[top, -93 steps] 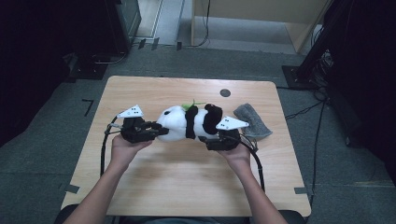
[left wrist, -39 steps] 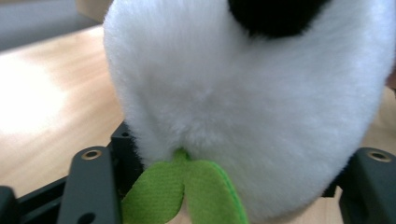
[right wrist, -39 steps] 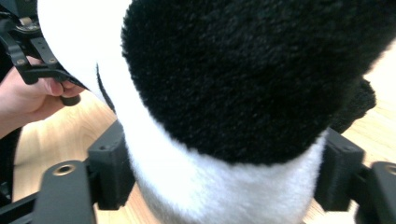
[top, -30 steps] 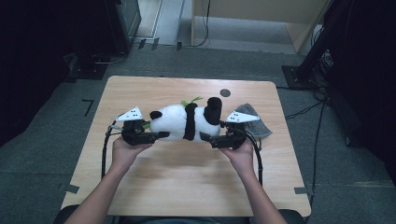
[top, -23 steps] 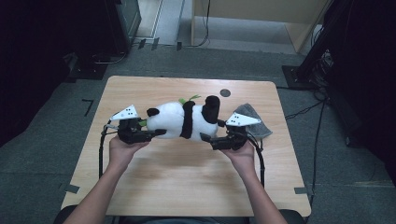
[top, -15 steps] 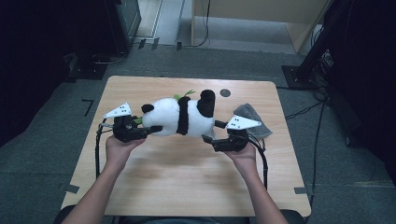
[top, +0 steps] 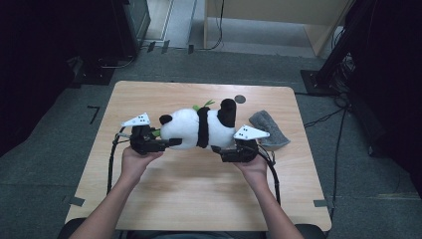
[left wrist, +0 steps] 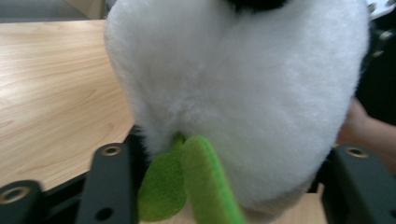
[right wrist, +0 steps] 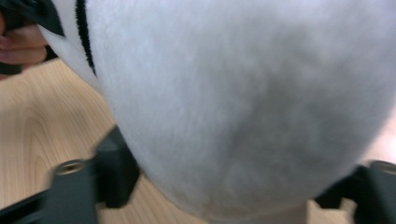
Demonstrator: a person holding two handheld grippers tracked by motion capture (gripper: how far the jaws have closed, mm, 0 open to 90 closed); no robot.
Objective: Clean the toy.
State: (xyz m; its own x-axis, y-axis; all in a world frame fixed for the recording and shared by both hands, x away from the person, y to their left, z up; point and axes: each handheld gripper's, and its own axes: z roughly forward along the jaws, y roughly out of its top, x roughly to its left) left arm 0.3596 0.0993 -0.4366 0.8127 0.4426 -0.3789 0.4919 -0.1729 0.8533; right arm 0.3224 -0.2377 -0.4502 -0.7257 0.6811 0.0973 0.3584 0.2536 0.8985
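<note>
A black-and-white panda plush lies lengthwise between my two grippers over the middle of the wooden table. My left gripper is shut on its white head end. In the left gripper view the plush bulges between the two black jaws, and a green felt leaf hangs from it. My right gripper is shut on the rear end, under a black leg. In the right gripper view the white fur sits between the jaws, close to the lens.
A folded grey cloth lies on the table just right of the right gripper. A small dark round mark sits near the table's far edge. Cables trail from both grippers toward the person. Dark floor surrounds the table.
The hands spread apart, stretching the panda out lengthwise and rolling it so a black ear shows at the left. In the last half second both grippers came slightly closer again.
</note>
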